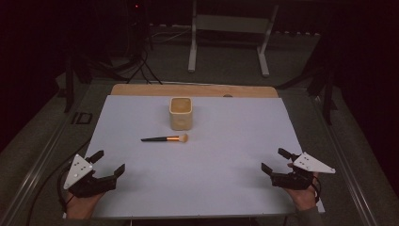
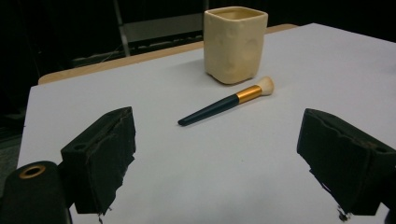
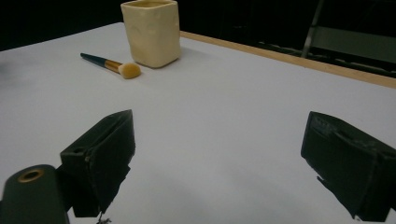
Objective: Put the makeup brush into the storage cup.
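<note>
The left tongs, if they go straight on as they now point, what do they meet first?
Probably the makeup brush, at its dark handle end. It lies ahead between the open jaws of the left tongs, with the cream cup just behind. Depth is hard to judge.

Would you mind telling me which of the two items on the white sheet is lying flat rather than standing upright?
The dark-handled makeup brush with the gold ferrule lies flat, just in front of the cream square cup, which stands upright with its opening up.
</note>
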Action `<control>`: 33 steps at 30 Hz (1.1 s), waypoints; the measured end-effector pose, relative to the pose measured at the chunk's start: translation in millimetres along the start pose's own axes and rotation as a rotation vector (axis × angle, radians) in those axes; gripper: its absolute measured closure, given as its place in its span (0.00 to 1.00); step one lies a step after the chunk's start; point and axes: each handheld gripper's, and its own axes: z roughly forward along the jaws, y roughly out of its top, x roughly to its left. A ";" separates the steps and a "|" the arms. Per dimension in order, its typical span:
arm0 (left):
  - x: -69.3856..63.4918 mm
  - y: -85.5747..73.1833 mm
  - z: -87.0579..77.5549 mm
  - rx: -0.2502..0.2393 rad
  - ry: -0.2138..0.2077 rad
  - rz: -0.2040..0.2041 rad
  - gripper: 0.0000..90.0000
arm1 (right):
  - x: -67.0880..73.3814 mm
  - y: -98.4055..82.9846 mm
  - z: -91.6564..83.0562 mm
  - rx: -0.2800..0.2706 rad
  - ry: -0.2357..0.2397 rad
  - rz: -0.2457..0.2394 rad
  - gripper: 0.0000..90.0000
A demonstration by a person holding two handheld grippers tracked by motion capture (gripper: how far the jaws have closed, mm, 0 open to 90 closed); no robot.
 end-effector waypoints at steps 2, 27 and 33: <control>-0.8 0.1 -0.6 0.001 0.007 0.006 0.14 | -0.4 -0.1 -0.2 0.000 -0.002 0.004 0.11; -5.8 1.0 -0.6 -0.006 -0.023 0.008 0.15 | -1.8 1.6 0.3 0.001 0.000 -0.003 0.11; -7.1 5.1 2.3 -0.007 -0.043 0.012 0.15 | -1.1 2.0 0.4 0.003 -0.004 -0.003 0.11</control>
